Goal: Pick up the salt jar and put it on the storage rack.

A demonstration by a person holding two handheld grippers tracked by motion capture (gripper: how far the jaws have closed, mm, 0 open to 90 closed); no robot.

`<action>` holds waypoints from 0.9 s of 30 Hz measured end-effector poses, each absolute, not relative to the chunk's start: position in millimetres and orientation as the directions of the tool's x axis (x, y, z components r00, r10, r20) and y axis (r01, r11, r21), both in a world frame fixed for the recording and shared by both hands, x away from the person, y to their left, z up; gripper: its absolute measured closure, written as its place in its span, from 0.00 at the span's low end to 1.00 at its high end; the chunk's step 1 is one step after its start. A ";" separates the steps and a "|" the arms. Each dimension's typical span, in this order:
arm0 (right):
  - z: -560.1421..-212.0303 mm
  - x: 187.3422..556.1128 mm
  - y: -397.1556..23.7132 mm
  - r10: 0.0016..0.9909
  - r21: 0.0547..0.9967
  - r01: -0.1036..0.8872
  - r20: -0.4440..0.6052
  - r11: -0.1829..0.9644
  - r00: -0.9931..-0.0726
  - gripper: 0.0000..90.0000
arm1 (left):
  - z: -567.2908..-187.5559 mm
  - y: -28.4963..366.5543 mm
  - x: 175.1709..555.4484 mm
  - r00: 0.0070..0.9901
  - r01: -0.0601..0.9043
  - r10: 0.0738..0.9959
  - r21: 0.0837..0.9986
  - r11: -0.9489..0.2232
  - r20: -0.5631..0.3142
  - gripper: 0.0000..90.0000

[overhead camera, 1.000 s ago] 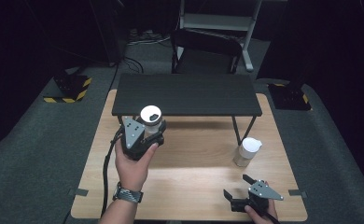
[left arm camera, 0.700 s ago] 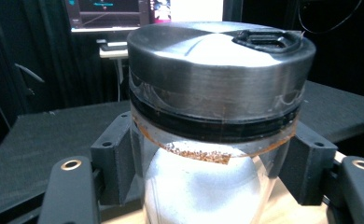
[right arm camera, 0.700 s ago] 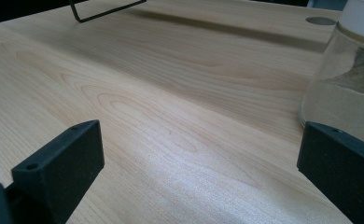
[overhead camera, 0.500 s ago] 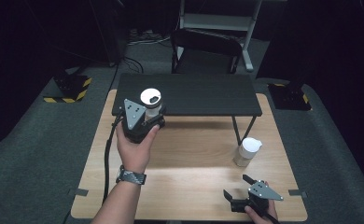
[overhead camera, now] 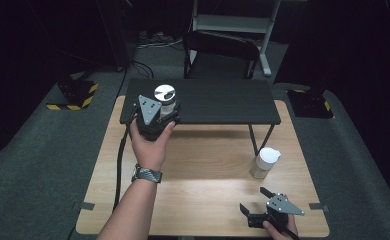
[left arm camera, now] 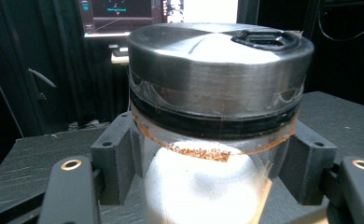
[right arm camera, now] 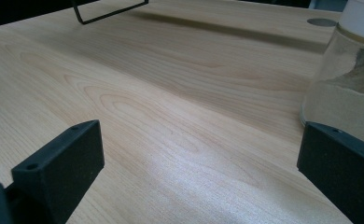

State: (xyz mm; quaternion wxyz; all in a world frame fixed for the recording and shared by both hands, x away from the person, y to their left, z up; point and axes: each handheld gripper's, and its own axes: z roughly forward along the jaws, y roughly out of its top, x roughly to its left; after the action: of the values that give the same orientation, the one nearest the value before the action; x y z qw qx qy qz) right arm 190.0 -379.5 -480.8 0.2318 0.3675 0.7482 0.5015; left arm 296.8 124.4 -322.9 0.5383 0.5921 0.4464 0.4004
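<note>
Steel-lidded jar in left tongs

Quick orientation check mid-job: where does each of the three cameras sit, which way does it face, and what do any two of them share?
High view: above the person's side, looking forward and down on the wooden table and black shelf; both forearms enter from below.
Left gripper view: rides the left gripper, looking along its jaws, clamped on the metal-lidded jar.
Right gripper view: rides the right gripper, low over the table, jaws apart.
Shared: the white-lidded jar appears in the high and right gripper views.
</note>
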 end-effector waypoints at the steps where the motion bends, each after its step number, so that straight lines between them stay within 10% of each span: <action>1: -480.9 190.0 -379.5 0.782 0.921 0.317 0.021 0.227 -0.623 0.00 | -323.1 123.8 299.4 0.278 0.099 0.960 0.995 -0.022 -0.007 0.35; 27: -481.5 190.5 -381.2 0.774 0.922 0.315 0.028 0.224 -0.632 0.00 | -330.8 117.8 336.1 0.243 0.149 0.969 0.989 -0.001 -0.035 0.34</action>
State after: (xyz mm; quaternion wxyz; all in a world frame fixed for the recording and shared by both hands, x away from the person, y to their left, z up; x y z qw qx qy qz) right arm 190.5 -381.2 -481.5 0.2273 0.3637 0.7485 0.5058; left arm 336.1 117.8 -330.8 0.5237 0.5892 0.4744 0.3917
